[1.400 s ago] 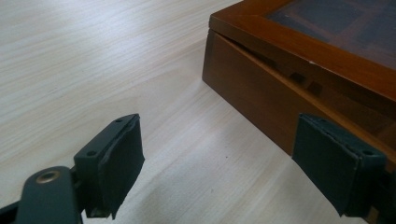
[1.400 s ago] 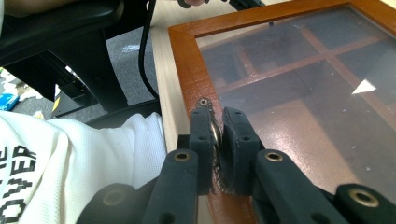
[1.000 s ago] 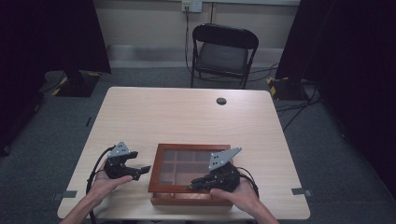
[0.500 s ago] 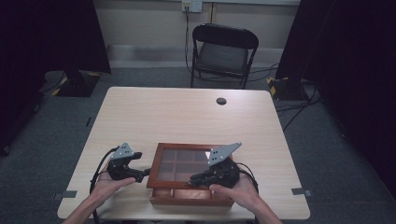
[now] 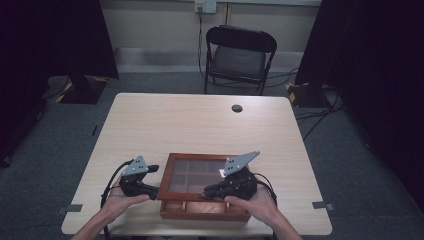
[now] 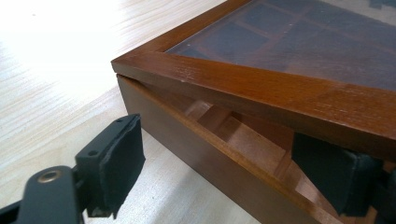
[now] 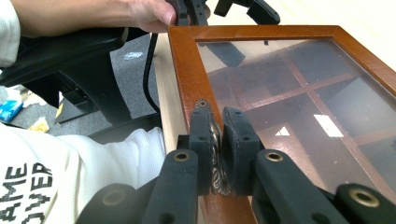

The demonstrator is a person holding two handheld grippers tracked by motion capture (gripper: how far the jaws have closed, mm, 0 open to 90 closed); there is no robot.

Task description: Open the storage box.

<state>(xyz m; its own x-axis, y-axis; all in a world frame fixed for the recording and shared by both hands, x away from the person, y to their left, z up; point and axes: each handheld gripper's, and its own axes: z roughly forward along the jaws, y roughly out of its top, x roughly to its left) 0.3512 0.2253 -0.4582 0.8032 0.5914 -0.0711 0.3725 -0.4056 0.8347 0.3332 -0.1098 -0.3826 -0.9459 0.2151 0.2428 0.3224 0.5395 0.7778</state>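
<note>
Wooden box (image 5: 205,186) with glass lid (image 7: 299,116): at near edge of table (image 5: 200,122), long axis across it, side to side. Lid hinged at far side, by appearance; near edge raised slightly, gap visible over inner dividers.

Small metal latch (image 7: 215,154) on lid's near rail: pinched between pads of right gripper (image 7: 217,135), clenched; closer arm for lifting, upward and away.

Left gripper (image 6: 233,158): at box's left near corner, jaws spread, one pad outside wall, other under lid rim; nothing grasped.
</note>
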